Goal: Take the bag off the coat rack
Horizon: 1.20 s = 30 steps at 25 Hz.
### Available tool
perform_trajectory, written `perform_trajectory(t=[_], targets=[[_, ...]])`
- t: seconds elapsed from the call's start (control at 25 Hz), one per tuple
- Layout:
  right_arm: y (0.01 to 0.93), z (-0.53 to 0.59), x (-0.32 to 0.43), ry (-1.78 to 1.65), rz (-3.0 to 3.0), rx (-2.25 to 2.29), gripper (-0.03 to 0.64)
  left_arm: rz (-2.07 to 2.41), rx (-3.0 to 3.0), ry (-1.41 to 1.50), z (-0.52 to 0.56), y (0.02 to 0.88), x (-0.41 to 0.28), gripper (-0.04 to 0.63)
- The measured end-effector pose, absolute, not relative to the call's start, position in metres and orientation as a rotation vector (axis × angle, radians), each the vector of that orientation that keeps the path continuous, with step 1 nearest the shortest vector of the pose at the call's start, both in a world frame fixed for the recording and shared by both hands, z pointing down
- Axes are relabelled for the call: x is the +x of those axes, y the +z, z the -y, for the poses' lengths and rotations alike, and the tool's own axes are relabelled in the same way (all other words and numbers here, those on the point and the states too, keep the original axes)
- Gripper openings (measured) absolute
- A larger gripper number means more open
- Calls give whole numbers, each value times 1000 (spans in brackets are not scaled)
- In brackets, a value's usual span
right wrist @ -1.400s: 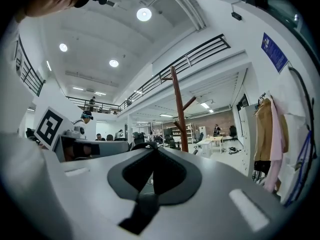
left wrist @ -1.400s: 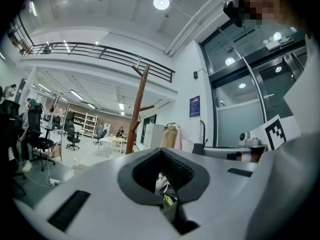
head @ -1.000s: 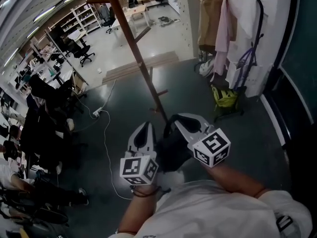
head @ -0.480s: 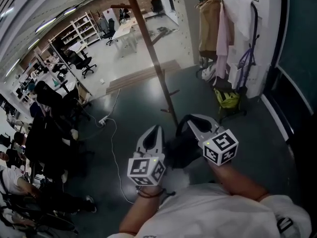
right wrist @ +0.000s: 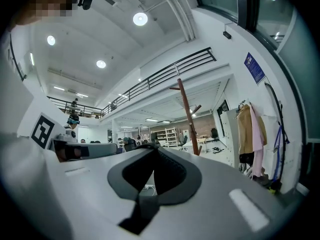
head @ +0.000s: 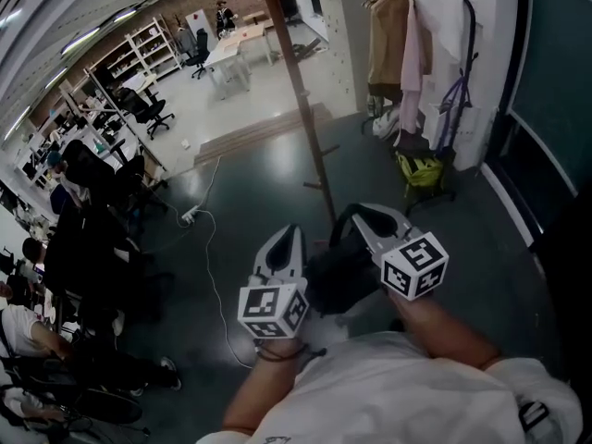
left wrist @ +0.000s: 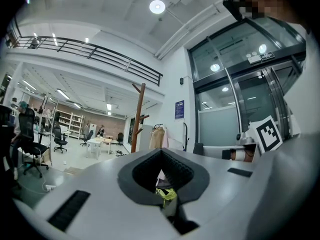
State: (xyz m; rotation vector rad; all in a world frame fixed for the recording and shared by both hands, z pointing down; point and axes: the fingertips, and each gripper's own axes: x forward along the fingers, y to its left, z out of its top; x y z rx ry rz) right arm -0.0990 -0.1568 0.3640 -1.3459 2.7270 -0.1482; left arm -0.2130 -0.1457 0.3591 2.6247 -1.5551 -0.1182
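The coat rack (head: 301, 91) is a brown wooden pole with short pegs, standing on the dark floor just beyond my grippers. The black bag (head: 335, 276) hangs off the rack, between the two grippers and close to the person's body. Its strap (head: 340, 225) loops up into my right gripper (head: 356, 218), which is shut on it. My left gripper (head: 289, 234) sits beside the bag's left side with its jaws together and nothing seen between them. The pole (left wrist: 135, 119) stands far off in the left gripper view. The same pole (right wrist: 187, 119) shows in the right gripper view.
Coats and a pink garment (head: 400, 35) hang on the wall at the right, with a yellow-green bag (head: 421, 172) on the floor below. A white cable and power strip (head: 190, 215) lie at the left near office chairs (head: 153, 114). A low wooden step (head: 259, 128) lies behind the rack.
Both grippers and the bag have shifted a little right and down in the view. The rack pole now looks more upright. The right gripper's hold on the strap is unchanged.
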Motion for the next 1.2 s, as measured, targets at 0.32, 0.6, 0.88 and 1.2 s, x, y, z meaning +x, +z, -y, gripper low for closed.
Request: perform_trajectory(t=[0.32,0.6,0.88,1.2], targets=[[364,115,-123,-144,-2725,-1354,22,1520,2641,-137,111,359,-230,6],[362,94,-131,-134,-2733,-1362,21,1504,2637,-136,93,359,-236,6],[363,84,-130,-119,-2730,-1373,21,1508,2642,-147,83,360,-238,6],[359,81,-135,-116,-2725,-1380,21,1504,2646,-174,79,353,-244,6]])
